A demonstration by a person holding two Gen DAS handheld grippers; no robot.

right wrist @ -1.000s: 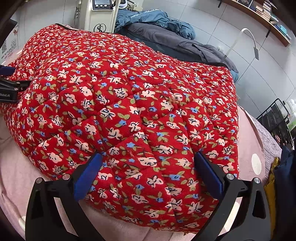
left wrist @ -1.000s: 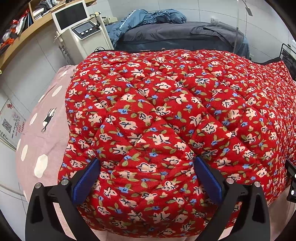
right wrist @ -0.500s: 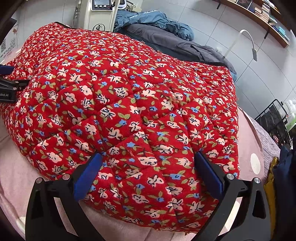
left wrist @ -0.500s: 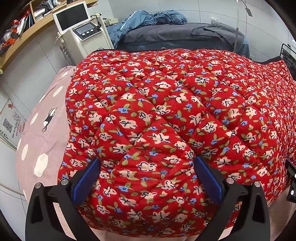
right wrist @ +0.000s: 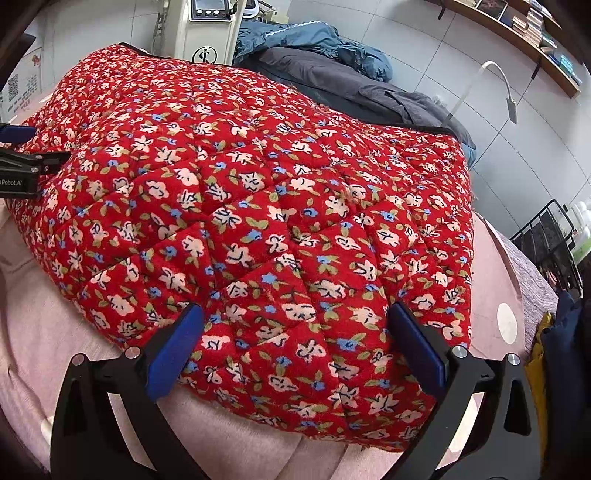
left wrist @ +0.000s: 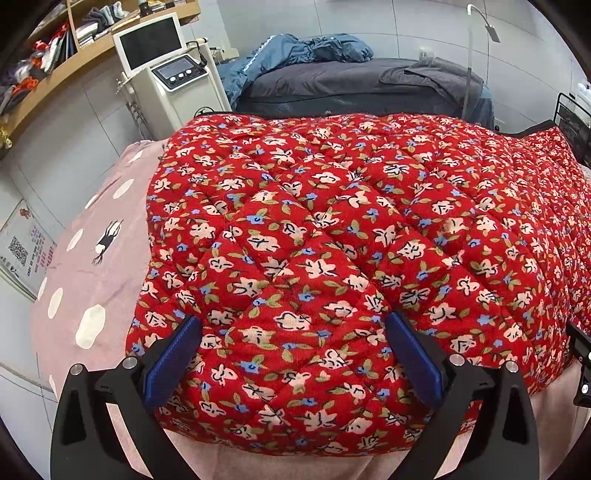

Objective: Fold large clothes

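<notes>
Quilted red floral garment (left wrist: 332, 240) lies bunched between both grippers' wide-spread jaws.

you're facing pale grey tiled walls (left wrist: 388, 22). a wooden shelf (left wrist: 55, 77) cluttered with books and bits runs along the left wall, and another shelf (right wrist: 524, 40) lines the right. a cream machine with a screen (left wrist: 166, 74) stands behind the pink dotted bedcover (left wrist: 88, 266). beyond it a dark bed (left wrist: 351, 88) holds a blue jacket (left wrist: 306, 51). a gooseneck lamp (right wrist: 498, 88) and a black wire rack (right wrist: 554, 240) stand to the right.
</notes>
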